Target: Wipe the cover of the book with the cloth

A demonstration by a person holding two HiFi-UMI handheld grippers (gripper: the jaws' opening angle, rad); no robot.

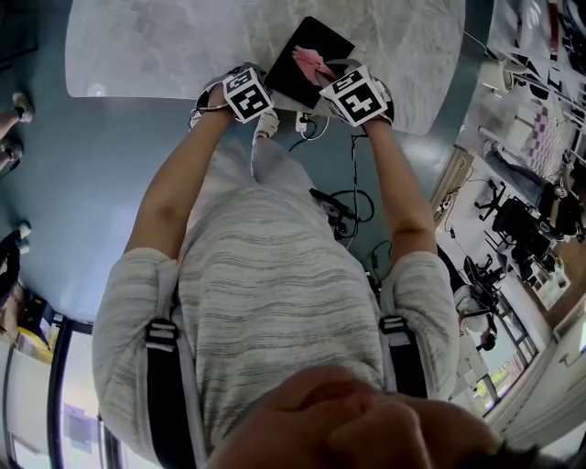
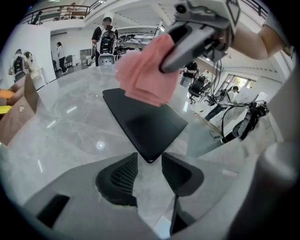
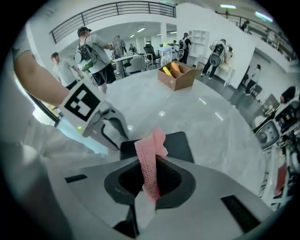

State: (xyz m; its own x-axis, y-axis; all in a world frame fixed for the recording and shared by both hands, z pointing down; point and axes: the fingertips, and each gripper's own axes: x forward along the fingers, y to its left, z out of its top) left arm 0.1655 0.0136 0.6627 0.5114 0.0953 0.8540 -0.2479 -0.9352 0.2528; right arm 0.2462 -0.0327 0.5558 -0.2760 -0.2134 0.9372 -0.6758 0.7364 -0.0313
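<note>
Left tool (image 2: 150, 161) open-jawed at near corner of book (image 2: 145, 122) — right tool (image 3: 150, 165) tight on cloth (image 3: 151, 145) above cover, wide marble table (image 2: 65, 126) beyond.

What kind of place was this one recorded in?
Probably a large open-plan office or lab hall: office chairs stand beside the marble-look table, an upper-level railing runs overhead, and several people stand around in the background.

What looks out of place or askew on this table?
Nothing is spilled or damaged. The book lies skewed on the table, one corner pointing at the left gripper's open jaws. The cloth hangs bunched from the right gripper, not spread flat.
</note>
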